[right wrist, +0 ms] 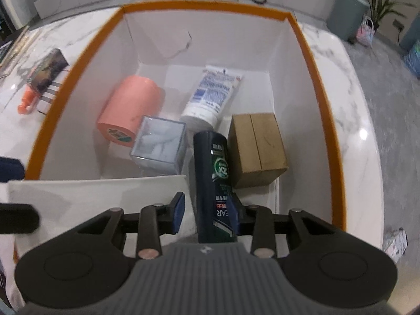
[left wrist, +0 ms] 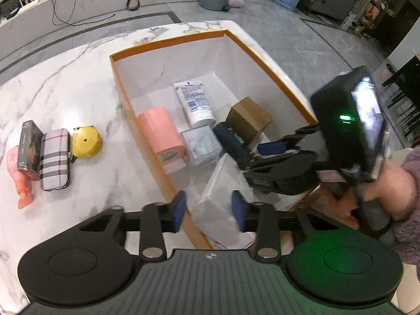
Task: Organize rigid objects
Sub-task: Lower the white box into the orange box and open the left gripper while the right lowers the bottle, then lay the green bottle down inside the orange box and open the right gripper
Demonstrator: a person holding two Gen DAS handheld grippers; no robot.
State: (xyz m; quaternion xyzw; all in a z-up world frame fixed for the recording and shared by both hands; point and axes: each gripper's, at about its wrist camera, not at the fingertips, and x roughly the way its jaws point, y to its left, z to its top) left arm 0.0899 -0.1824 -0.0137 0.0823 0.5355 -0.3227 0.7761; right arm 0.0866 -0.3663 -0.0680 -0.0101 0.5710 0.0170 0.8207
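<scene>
An orange-rimmed white box point(left wrist: 123, 99) point(right wrist: 204, 4) holds a pink roll point(left wrist: 160, 134), a white tube point(left wrist: 195, 102), a brown carton point(left wrist: 248, 119), a clear cube point(left wrist: 200, 144) and a translucent white box point(left wrist: 223, 197). A dark bottle point(right wrist: 212, 162) point(left wrist: 231, 141) lies in it beside the carton. My right gripper point(right wrist: 208, 215) point(left wrist: 252, 158) straddles the bottle's near end. The bottle rests against the right pad, and a gap shows at the left pad. My left gripper point(left wrist: 208, 211) hovers over the box's near wall, jaws apart and empty.
On the marble table point(left wrist: 78, 78) left of the box lie a yellow bowl-shaped item point(left wrist: 86, 141), a plaid case point(left wrist: 55, 160), a dark flat box point(left wrist: 29, 149) and a pink-orange bottle point(left wrist: 19, 173). A person's hand point(left wrist: 388, 183) holds the right gripper.
</scene>
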